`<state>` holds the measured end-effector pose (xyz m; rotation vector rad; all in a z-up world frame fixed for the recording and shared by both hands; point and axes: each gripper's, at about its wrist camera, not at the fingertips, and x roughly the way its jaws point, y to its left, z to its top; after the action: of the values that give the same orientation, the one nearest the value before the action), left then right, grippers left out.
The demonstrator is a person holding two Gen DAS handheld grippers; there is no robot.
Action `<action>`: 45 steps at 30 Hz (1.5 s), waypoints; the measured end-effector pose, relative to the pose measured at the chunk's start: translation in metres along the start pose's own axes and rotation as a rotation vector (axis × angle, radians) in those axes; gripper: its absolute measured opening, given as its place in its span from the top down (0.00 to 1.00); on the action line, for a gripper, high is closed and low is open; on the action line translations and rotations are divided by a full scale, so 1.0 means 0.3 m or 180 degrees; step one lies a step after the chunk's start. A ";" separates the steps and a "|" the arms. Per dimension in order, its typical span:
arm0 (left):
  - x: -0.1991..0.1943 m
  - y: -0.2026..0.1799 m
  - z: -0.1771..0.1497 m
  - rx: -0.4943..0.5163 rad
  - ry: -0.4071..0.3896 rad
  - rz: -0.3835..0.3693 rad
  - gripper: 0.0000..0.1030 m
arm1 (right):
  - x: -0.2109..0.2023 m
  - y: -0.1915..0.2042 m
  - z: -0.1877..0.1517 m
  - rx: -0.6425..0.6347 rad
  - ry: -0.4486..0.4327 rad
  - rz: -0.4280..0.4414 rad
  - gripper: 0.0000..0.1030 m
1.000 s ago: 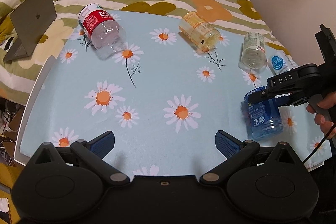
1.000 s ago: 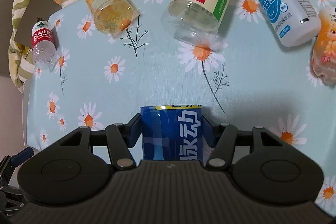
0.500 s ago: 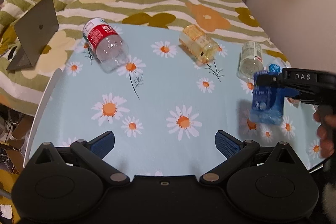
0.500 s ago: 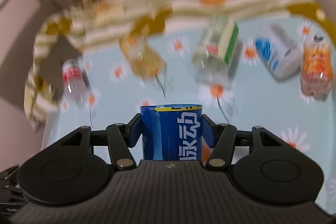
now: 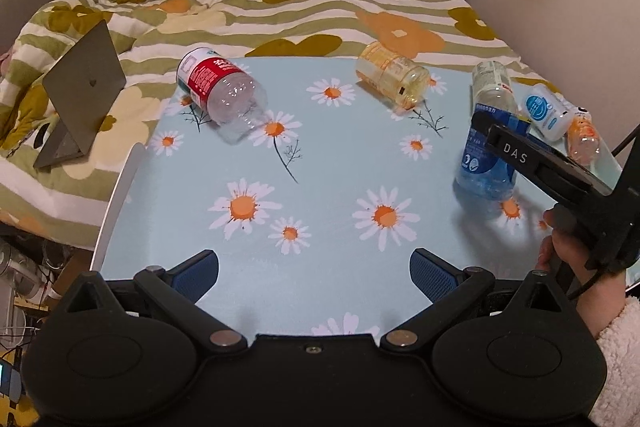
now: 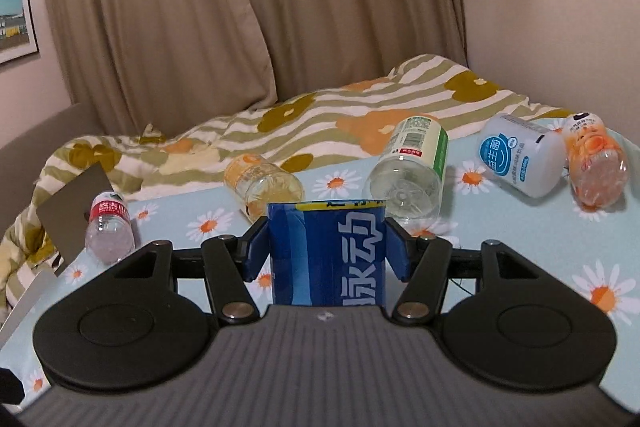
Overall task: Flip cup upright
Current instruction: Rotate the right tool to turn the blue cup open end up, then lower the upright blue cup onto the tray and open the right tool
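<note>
a second before, the blue-labelled cut plastic bottle cup [image 6: 328, 251] had been lying on its side in the right gripper [image 6: 326, 247]; by this moment the wrist had turned and the cup stood nearly upright, its clear base just at the daisy-print tablecloth [image 5: 320, 163], though i could not tell if it touched. the flip looked almost done, with only setting down and letting go left. the right jaws pinched the cup by its label; it seemed empty.

going left to right ahead of those jaws: a red-labelled clear bottle cup [image 6: 109, 227] far left, a yellow-tinted one [image 6: 262, 183] just left, a green-labelled one [image 6: 408, 173] just right, a white one with a blue circle [image 6: 520, 159], and an orange one [image 6: 596, 167], all on their sides and apparently empty.

the left gripper [image 5: 316, 271] hung with jaws spread, nothing between them.
</note>
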<state>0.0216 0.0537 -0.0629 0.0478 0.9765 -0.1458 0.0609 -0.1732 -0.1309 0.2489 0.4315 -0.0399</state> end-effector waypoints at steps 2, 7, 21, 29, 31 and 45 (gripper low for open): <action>0.002 -0.001 -0.001 0.0006 -0.0007 -0.0017 0.00 | -0.016 0.003 -0.007 -0.0074 0.0031 -0.0002 0.28; -0.002 -0.011 0.005 0.0055 -0.0051 -0.0052 0.00 | -0.049 0.025 -0.020 -0.0219 0.0307 -0.0070 0.28; -0.001 -0.007 0.017 -0.0065 -0.0025 -0.0162 0.00 | -0.053 0.071 -0.019 -0.0617 0.0707 -0.0094 0.28; -0.007 0.000 0.019 -0.0142 -0.0030 -0.0197 0.00 | -0.039 0.075 0.009 -0.0602 0.0910 -0.0097 0.28; -0.008 -0.001 0.021 -0.0143 -0.0038 -0.0189 0.00 | -0.036 0.075 0.013 -0.0567 0.0956 -0.0088 0.26; -0.074 -0.015 0.059 -0.0266 -0.0230 -0.0182 0.00 | -0.105 0.085 0.103 -0.0697 0.1271 -0.0046 0.00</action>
<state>0.0234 0.0495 -0.0345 -0.0617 0.9113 -0.1582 0.0474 -0.1567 -0.0849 0.0355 0.8294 0.0441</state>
